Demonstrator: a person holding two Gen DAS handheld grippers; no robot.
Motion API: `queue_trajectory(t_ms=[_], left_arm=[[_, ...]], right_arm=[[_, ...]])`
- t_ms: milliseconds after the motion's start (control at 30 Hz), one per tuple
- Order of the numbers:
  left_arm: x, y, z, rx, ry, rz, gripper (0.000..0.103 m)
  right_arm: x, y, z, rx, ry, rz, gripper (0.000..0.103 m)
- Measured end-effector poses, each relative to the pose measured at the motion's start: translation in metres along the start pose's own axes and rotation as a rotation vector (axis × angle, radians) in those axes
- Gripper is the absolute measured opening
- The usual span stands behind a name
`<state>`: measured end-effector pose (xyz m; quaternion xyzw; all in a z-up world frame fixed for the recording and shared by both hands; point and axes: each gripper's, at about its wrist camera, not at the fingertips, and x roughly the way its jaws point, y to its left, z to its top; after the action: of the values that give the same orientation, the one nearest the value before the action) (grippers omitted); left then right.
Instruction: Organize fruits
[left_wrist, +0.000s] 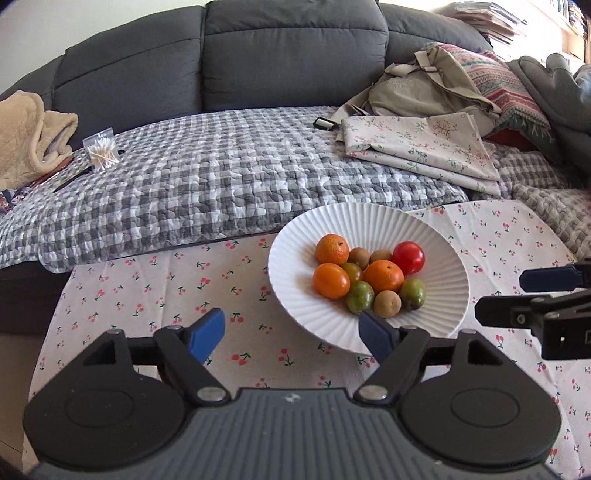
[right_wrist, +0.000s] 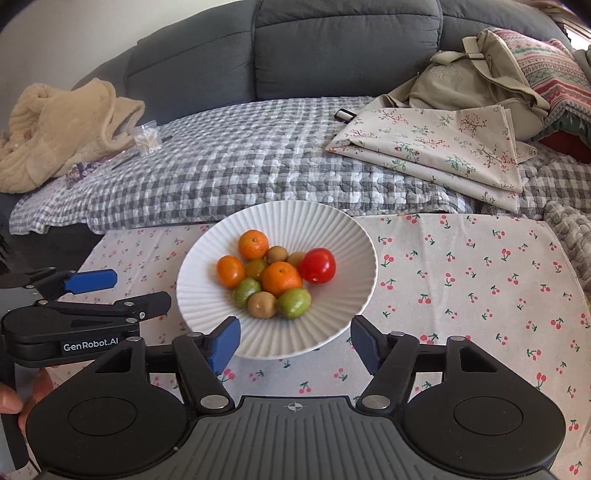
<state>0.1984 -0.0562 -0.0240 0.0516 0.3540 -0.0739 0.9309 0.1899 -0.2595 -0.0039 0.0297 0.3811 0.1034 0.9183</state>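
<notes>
A white ribbed plate (left_wrist: 436, 236) (right_wrist: 295, 218) stands on the cherry-print cloth (left_wrist: 147, 288) (right_wrist: 461, 277). It holds several fruits in a heap: oranges (left_wrist: 384, 276) (right_wrist: 281, 278), a red tomato (left_wrist: 408, 257) (right_wrist: 317, 265), green fruits (left_wrist: 360, 297) (right_wrist: 294, 302) and brown kiwis (left_wrist: 387, 303) (right_wrist: 261, 304). My left gripper (left_wrist: 291, 326) (right_wrist: 138, 288) hangs open over the cloth, left of the plate, with nothing between its blue pads. My right gripper (right_wrist: 295, 332) (left_wrist: 502, 297) is open too; the plate's near rim shows between its fingers, untouched.
Behind the table runs a grey sofa (left_wrist: 288, 51) with a checked quilt (left_wrist: 221, 177) on it. A folded floral cloth (left_wrist: 417, 144), a beige bag (left_wrist: 424, 85), a box of cotton swabs (left_wrist: 100, 149) and a beige blanket (left_wrist: 26, 136) lie there. A hand (right_wrist: 14, 398) shows at lower left.
</notes>
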Motion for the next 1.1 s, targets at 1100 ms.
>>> queue_trajectory(t_ms=[1100], left_arm=[[-0.113, 0.002, -0.053, -0.066, -0.043, 0.041, 0.102]], right_arm=[[-0.107, 0.056, -0.061, 0.028, -0.052, -0.063, 0.103]])
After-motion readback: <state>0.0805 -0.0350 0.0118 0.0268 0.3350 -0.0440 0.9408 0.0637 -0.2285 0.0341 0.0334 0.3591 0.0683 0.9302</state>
